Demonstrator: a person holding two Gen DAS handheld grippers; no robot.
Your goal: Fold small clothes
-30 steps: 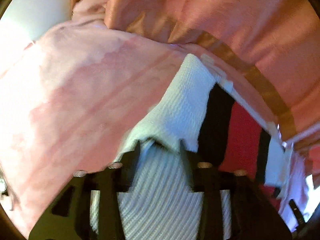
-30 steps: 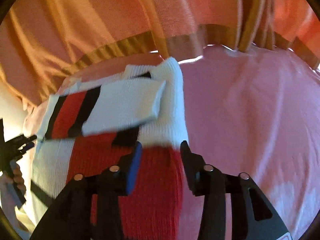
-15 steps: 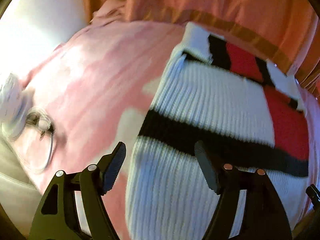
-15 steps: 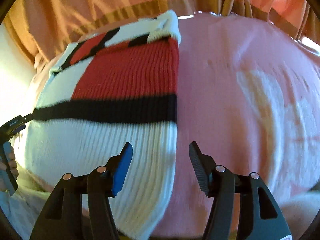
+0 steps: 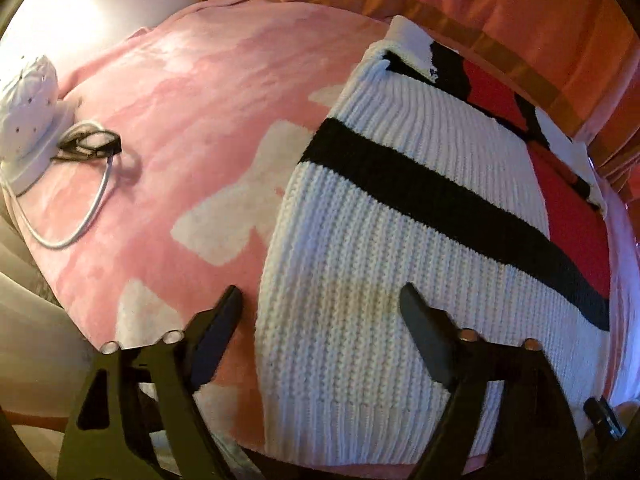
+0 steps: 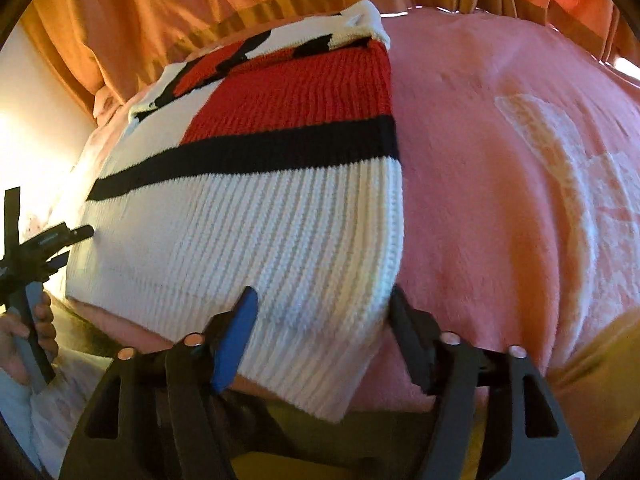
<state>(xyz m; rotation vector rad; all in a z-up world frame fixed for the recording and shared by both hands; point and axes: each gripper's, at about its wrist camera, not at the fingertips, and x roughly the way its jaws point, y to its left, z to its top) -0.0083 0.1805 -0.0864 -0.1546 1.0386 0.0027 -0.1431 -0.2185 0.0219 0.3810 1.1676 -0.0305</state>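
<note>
Lying flat across the pink blanket (image 5: 192, 128), the sweater (image 5: 400, 232) is filling the centre and right of the left wrist frame and the centre and left of the right wrist frame. Its sleeves are looking already tucked in along the top edge, in the upper part of both frames, though that far strip is small and bunched, so the exact fold there is hard to read. The body is still lying at full length, so the main fold from hem to collar is, by my reading, still waiting to be done.

The left gripper (image 5: 320, 312) is hovering at bottom centre with its jaws well apart after narrowing a little, straddling the sweater's left edge and pinching nothing. The right gripper (image 6: 322, 314) is doing likewise over the lower right hem corner, jaws partly spread after closing slightly, cloth between them but not yet clamped. Both are sitting ready to take the hem corners.
</note>
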